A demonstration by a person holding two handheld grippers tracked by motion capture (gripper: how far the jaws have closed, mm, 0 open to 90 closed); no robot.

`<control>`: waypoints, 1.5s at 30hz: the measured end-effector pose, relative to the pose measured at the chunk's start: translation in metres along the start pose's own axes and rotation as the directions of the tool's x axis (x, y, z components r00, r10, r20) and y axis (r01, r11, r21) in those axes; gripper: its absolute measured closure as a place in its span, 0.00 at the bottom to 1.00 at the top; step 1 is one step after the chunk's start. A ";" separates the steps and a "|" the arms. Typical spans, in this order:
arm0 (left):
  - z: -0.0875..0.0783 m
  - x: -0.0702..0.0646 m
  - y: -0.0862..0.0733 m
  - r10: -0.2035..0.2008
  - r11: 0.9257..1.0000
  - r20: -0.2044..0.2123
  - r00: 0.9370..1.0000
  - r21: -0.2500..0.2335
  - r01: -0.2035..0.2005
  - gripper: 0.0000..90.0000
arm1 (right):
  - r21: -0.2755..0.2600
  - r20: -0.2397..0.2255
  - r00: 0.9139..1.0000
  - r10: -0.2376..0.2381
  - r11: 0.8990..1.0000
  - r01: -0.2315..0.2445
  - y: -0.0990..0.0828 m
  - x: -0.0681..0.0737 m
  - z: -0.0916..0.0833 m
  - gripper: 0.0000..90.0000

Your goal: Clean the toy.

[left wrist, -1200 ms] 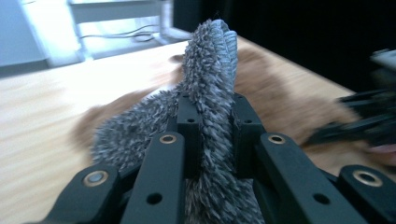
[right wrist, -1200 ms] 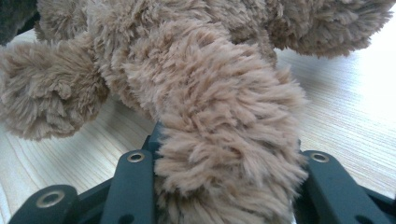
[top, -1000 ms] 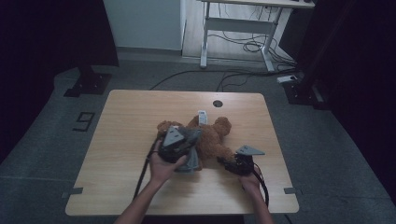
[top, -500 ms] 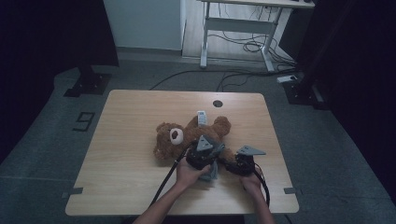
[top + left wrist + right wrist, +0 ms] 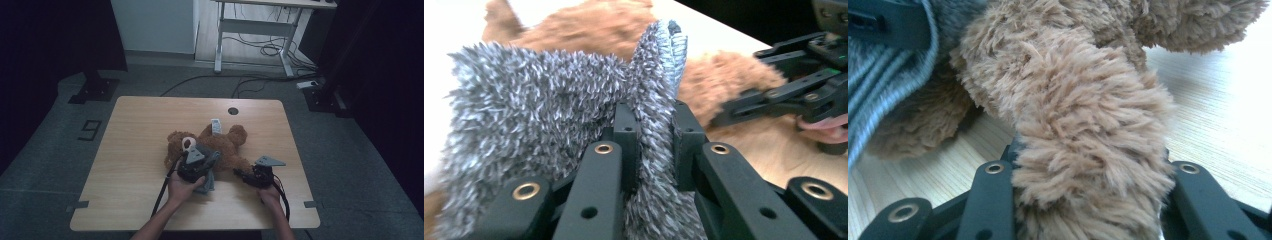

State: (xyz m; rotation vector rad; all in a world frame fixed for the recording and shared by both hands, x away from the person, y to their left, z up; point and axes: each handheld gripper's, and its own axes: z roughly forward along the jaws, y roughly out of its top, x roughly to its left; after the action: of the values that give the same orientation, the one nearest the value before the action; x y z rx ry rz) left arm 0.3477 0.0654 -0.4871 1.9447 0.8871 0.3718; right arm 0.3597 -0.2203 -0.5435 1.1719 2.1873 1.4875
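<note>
1. Holding a grey fuzzy cloth [image 5: 549, 120]: left gripper [image 5: 197, 165] has its jaws pinched almost fully together on a fold of it, and the rest of the cloth fans up past the tips.
2. Right gripper [image 5: 248, 176] is clamped on one limb of the brown teddy bear [image 5: 220, 147], jaws partly closed, with plush bulging between them in the right gripper view [image 5: 1088, 165].
3. Bear lies flat at mid-table [image 5: 140, 130], long axis running from the head on the left to the legs on the right, white tag [image 5: 215, 125] on its far side.
4. Key relation: cloth sits at the bear's near side, over the belly, just left of the pinned limb. Left gripper is the nearer one to the torso.
5. Likely next step: bring the cloth onto the torso and work along the bear's axis while the right gripper keeps it from sliding.
</note>
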 end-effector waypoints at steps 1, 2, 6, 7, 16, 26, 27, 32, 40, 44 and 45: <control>-0.005 0.005 -0.002 -0.005 1.000 -0.009 1.000 -0.003 0.005 0.86 | 0.000 -0.001 1.000 -0.001 1.000 0.001 0.000 0.000 0.000 0.63; -0.010 0.010 -0.005 -0.014 1.000 -0.021 1.000 -0.010 0.014 0.86 | 0.000 -0.003 1.000 -0.003 1.000 0.003 0.000 0.000 0.000 0.63; -0.024 0.026 -0.013 -0.053 0.998 -0.034 0.998 -0.024 0.052 0.86 | 0.002 -0.006 1.000 -0.008 1.000 0.008 0.000 0.000 0.000 0.63; -0.028 0.028 -0.014 -0.054 0.998 -0.035 0.998 -0.025 0.053 0.86 | 0.002 -0.007 1.000 -0.008 1.000 0.008 0.000 0.000 0.000 0.63; -0.059 0.044 -0.025 -0.048 0.998 -0.102 0.994 -0.049 0.043 0.86 | 0.003 -0.009 1.000 -0.007 1.000 0.007 -0.001 0.001 0.000 0.63; -0.081 0.077 -0.043 -0.146 0.988 -0.169 0.975 -0.080 0.134 0.86 | 0.004 -0.013 1.000 -0.012 1.000 0.012 -0.001 0.001 0.000 0.63; -0.083 0.076 -0.041 -0.155 0.985 -0.160 0.975 -0.097 0.141 0.86 | 0.002 -0.013 1.000 -0.010 1.000 0.010 -0.001 0.000 0.001 0.63; -0.082 0.052 -0.019 -0.105 0.986 -0.096 0.990 -0.141 0.091 0.86 | 0.001 -0.013 1.000 0.003 1.000 -0.003 -0.001 0.000 0.001 0.63; -0.032 -0.007 0.024 0.021 0.994 0.039 0.999 -0.106 -0.017 0.86 | -0.006 -0.011 1.000 -0.005 1.000 0.005 -0.001 0.001 0.001 0.63; 0.007 -0.035 0.033 0.055 0.998 0.098 0.994 -0.049 -0.051 0.86 | -0.008 -0.011 1.000 -0.004 1.000 0.004 -0.001 0.001 0.000 0.63; 0.016 -0.041 0.033 0.062 0.998 0.109 0.992 -0.031 -0.059 0.86 | -0.008 -0.012 1.000 -0.003 1.000 0.003 -0.001 0.001 0.000 0.63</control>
State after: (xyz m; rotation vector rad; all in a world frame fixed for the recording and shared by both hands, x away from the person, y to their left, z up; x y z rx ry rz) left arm 0.3426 0.0156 -0.4633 1.9504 0.7499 0.3073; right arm 0.3589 -0.2198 -0.5438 1.1599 2.1876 1.5053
